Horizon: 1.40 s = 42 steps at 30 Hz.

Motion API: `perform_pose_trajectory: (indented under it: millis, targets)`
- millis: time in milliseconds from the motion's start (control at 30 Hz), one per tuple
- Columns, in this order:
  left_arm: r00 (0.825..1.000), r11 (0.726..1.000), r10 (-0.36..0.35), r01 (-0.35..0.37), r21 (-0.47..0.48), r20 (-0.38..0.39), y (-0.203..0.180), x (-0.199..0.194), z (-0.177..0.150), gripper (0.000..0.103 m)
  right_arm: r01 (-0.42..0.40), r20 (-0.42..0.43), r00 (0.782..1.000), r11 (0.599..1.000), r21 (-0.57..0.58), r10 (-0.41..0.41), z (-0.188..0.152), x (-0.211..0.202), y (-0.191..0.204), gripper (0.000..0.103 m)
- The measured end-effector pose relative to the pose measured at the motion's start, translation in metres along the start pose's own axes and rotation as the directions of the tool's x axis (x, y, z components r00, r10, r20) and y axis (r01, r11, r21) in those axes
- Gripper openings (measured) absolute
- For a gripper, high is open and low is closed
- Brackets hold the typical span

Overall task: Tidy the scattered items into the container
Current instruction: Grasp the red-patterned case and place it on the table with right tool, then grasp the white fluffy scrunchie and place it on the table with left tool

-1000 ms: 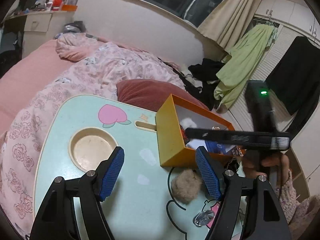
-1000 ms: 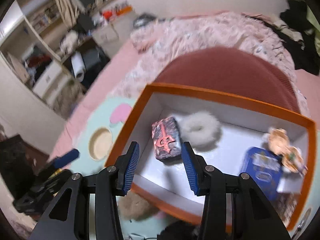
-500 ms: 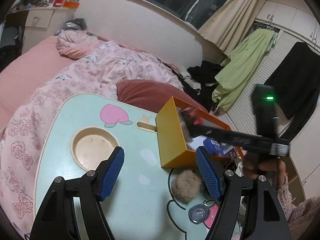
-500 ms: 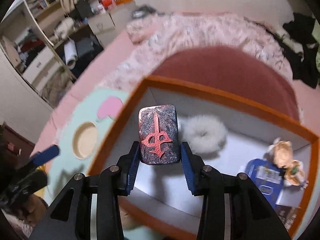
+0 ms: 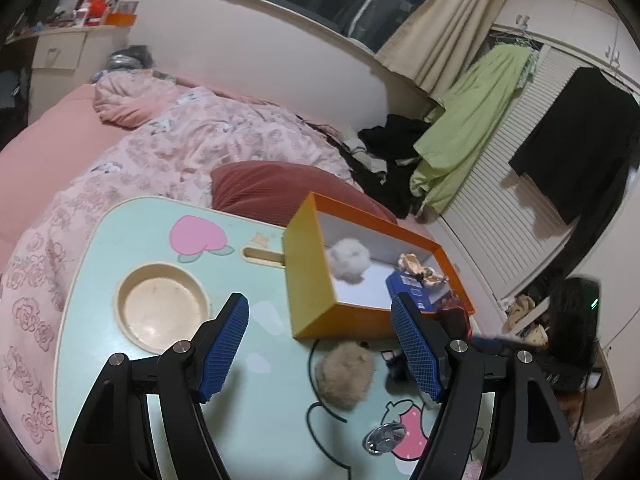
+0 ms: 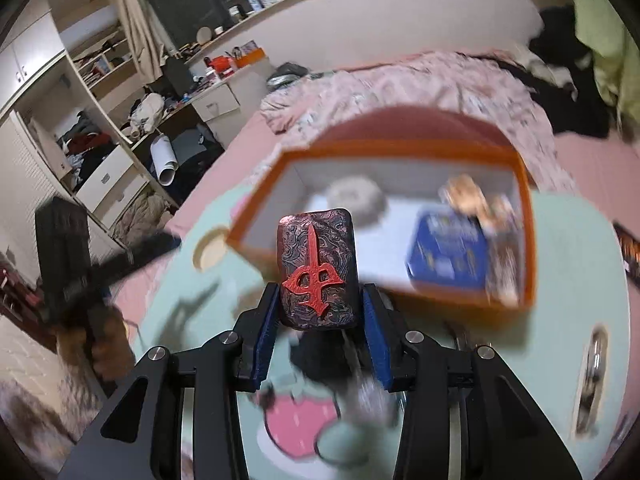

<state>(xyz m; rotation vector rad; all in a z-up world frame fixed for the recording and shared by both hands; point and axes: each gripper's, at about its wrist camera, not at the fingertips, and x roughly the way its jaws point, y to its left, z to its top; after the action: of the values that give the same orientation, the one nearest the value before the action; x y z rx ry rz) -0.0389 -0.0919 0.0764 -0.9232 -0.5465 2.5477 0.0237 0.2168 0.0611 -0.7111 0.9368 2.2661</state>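
- Between the right claw's (image 6: 318,322) pads: dark case w/ red emblem (image 6: 316,272), clenched at its lower end only, most of it sticking out ahead. Jaws have just been closing on it.
- Orange box (image 6: 528,240) sits ahead and slightly right of that claw, not under it; letting go now likely drops the case on the bench (image 6: 192,304), short of the near wall.
- Grip is low on the case, so a quick swing could lever it out or tip it.
- Ahead in the box: white pom (image 5: 349,259), blue tin (image 6: 448,248); case could land on them and sit crooked.
- Left claw (image 5: 320,348) released, empty; beige pom (image 5: 345,374) and black cord (image 5: 316,396) lie on the bench between its fingers, still to tidy. Cord may snag a finger.
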Motion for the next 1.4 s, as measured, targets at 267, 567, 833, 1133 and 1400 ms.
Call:
perform_pose_trajectory:
  millis: [267, 567, 833, 1133, 1400]
  targets:
    - [1.000, 0.996, -0.028, 0.029, 0.084, -0.013, -0.032, 0.007, 0.004, 0.073, 0.003, -0.046, 0.999, 0.989, 0.146, 0.003, -0.023, 0.016, -0.033, 0.040]
    - [0.999, 0.990, -0.024, 0.030, 0.135, -0.049, -0.059, 0.026, 0.024, 0.073, -0.094, -0.038, 0.995, 0.995, 0.039, 0.095, -0.028, 0.017, -0.010, 0.041]
    - [0.963, 0.960, 0.142, -0.078, 0.267, -0.228, -0.090, 0.099, 0.054, 0.073, -0.117, -0.155, 0.982, 0.991, -0.057, 0.107, -0.039, 0.051, 0.019, 0.041]
    - [0.879, 0.905, 0.303, -0.144, 0.400, -0.367, -0.101, 0.179, 0.049, 0.068, -0.112, -0.104, 0.989, 0.992, -0.061, 0.105, -0.041, 0.040, 0.020, 0.045]
    - [0.839, 0.813, 0.449, -0.242, 0.529, -0.306, -0.107, 0.194, 0.044, 0.050, -0.180, -0.037, 0.983, 0.982, 0.054, 0.182, -0.046, 0.023, -0.003, 0.045]
